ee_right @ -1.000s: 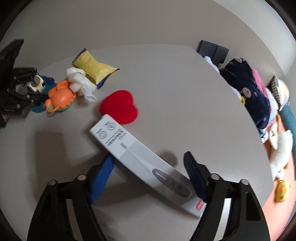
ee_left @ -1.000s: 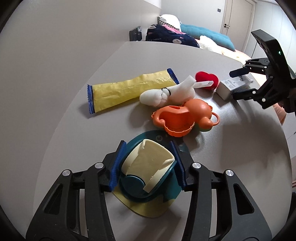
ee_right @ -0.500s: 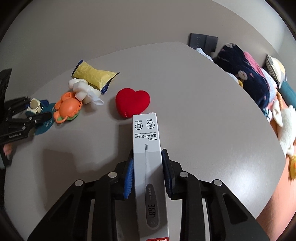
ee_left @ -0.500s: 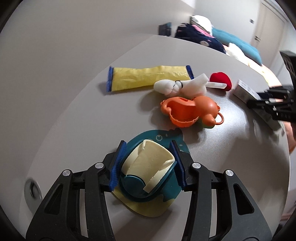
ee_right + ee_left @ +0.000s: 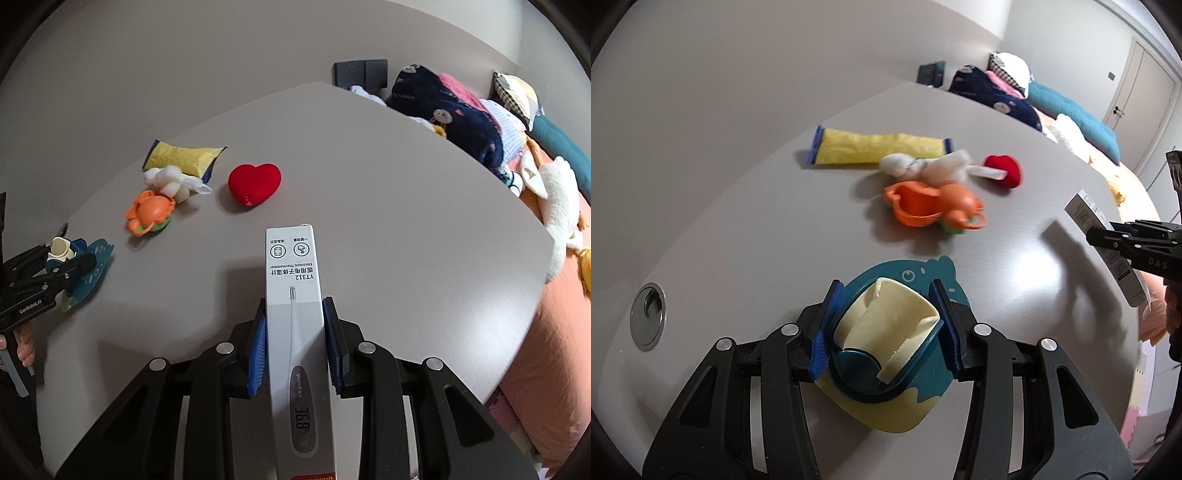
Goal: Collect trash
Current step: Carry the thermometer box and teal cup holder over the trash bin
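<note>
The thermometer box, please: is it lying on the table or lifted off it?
Lifted: the thermometer box is clamped between the right tongs, casting a shadow on the table.

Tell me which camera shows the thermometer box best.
The right wrist view: the thermometer box runs up the middle, print readable, clamped in the right gripper. The left wrist view catches only its end at the right edge, partly hidden by that gripper.
</note>
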`<control>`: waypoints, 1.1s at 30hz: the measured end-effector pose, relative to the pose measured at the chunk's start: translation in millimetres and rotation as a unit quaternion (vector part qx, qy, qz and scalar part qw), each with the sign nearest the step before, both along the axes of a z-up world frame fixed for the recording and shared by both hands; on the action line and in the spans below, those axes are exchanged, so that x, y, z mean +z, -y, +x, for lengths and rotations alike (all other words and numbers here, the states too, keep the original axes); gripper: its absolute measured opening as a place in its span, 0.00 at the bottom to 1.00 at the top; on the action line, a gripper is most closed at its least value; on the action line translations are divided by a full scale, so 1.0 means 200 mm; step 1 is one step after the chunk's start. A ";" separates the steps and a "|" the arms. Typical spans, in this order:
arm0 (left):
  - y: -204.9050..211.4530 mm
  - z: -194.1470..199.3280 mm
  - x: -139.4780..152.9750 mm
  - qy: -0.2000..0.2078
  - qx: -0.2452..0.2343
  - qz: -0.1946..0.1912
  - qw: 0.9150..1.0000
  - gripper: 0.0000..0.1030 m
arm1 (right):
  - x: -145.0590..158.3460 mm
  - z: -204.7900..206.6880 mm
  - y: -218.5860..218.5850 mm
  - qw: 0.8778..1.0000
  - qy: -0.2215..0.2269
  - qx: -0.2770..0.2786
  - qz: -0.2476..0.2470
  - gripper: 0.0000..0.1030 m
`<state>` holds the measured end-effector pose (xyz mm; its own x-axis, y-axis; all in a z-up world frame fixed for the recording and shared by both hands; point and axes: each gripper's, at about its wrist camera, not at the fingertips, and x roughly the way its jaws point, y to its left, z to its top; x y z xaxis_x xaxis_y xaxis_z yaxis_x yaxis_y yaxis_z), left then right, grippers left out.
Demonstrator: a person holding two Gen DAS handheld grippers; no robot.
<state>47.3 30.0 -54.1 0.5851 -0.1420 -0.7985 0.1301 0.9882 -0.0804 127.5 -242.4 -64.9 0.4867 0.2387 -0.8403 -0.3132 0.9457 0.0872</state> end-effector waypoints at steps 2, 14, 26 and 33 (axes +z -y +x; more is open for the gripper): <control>0.05 -0.02 0.03 0.005 -0.006 0.000 1.000 0.45 | 0.04 -0.05 0.04 1.000 0.007 -0.003 0.005 0.28; 0.34 -0.16 0.17 0.027 -0.048 0.000 0.998 0.45 | 0.14 -0.32 0.26 0.999 0.029 -0.028 0.025 0.28; 0.70 -0.23 0.20 0.030 -0.104 0.004 0.994 0.45 | 0.19 -0.54 0.48 0.997 0.045 -0.051 0.024 0.29; 0.91 -0.28 0.22 0.032 -0.143 0.003 0.989 0.45 | 0.21 -0.66 0.64 0.996 0.050 -0.074 0.025 0.29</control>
<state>-8.5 -152.7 -10.5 0.5709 -0.3056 -0.7620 0.4098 0.9103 -0.0581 -4.0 -370.2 -23.5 0.6007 0.1986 -0.7744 -0.1798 0.9774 0.1112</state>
